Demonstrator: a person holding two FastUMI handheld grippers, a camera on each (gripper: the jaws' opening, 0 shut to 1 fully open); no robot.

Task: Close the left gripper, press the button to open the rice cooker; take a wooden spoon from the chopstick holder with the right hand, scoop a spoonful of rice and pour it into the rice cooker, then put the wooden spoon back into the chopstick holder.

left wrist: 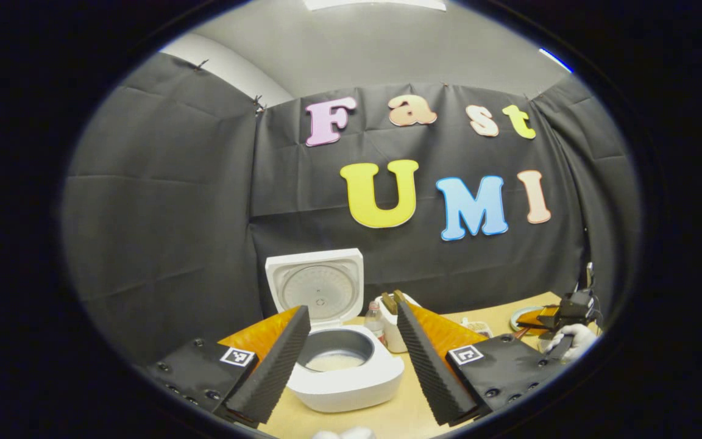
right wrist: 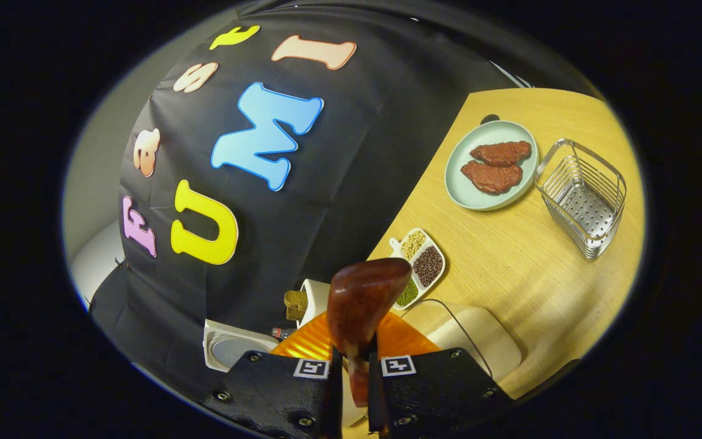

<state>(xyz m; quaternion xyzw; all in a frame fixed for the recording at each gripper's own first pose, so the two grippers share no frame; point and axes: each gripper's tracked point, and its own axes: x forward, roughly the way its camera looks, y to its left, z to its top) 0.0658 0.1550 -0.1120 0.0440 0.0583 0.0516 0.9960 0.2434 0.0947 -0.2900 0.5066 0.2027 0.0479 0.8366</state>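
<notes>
The white rice cooker (left wrist: 351,381) stands with its lid (left wrist: 315,285) raised, and pale rice lies in its pot (left wrist: 334,363). My left gripper (left wrist: 351,366) hovers in front of it, open, its ribbed fingers (left wrist: 273,364) wide on either side of the pot. Behind the cooker is the white chopstick holder (left wrist: 392,326). My right gripper (right wrist: 354,373) is shut on the handle of the reddish wooden spoon (right wrist: 364,300), bowl pointing forward and tilted over the table; I see no rice on it. The chopstick holder (right wrist: 313,296) and cooker lid (right wrist: 229,349) lie beyond it. At the far right a gloved hand (left wrist: 572,337) holds the right gripper (left wrist: 561,315).
On the wooden table (right wrist: 528,268) are a pale green plate (right wrist: 457,183) with two meat pieces, a wire basket (right wrist: 582,195), a divided dish of beans (right wrist: 419,262) and a light wooden board (right wrist: 482,341). A small bottle (left wrist: 375,320) stands beside the chopstick holder.
</notes>
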